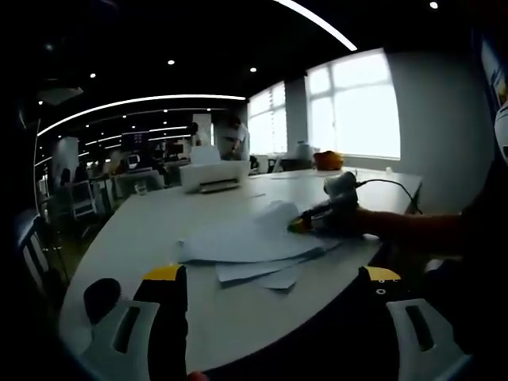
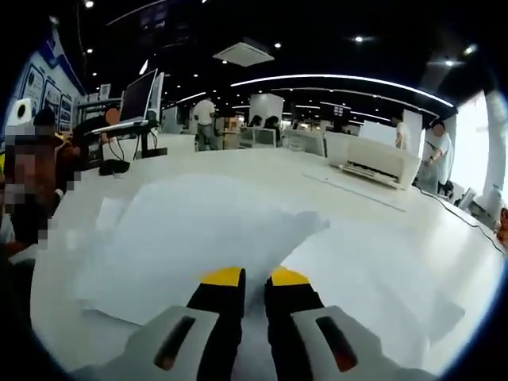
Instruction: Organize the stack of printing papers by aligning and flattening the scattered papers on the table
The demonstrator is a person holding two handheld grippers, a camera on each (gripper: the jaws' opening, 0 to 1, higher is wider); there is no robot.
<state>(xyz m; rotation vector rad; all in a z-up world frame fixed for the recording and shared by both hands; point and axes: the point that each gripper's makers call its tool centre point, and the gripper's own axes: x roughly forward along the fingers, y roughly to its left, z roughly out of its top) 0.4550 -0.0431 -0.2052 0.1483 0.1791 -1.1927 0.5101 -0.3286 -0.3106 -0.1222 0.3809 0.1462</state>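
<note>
Several white printing papers (image 1: pixel 246 242) lie in a loose, fanned pile on the white table (image 1: pixel 151 218), with a few sheets sticking out toward the near edge. My left gripper (image 1: pixel 272 274) hovers open over the table's near edge, short of the pile, with nothing between its jaws. My right gripper (image 1: pixel 317 216), held by a person's arm from the right, sits at the pile's right edge. In the right gripper view its jaws (image 2: pixel 255 278) are nearly together on a sheet of paper (image 2: pixel 190 246) whose far corner curls upward.
A white printer (image 1: pixel 213 175) stands at the far end of the table, also seen as the printer (image 2: pixel 377 163). An orange object (image 1: pixel 328 159) sits by the windows. A cable (image 1: pixel 393 184) runs along the right side. A monitor (image 2: pixel 139 95) and people stand beyond.
</note>
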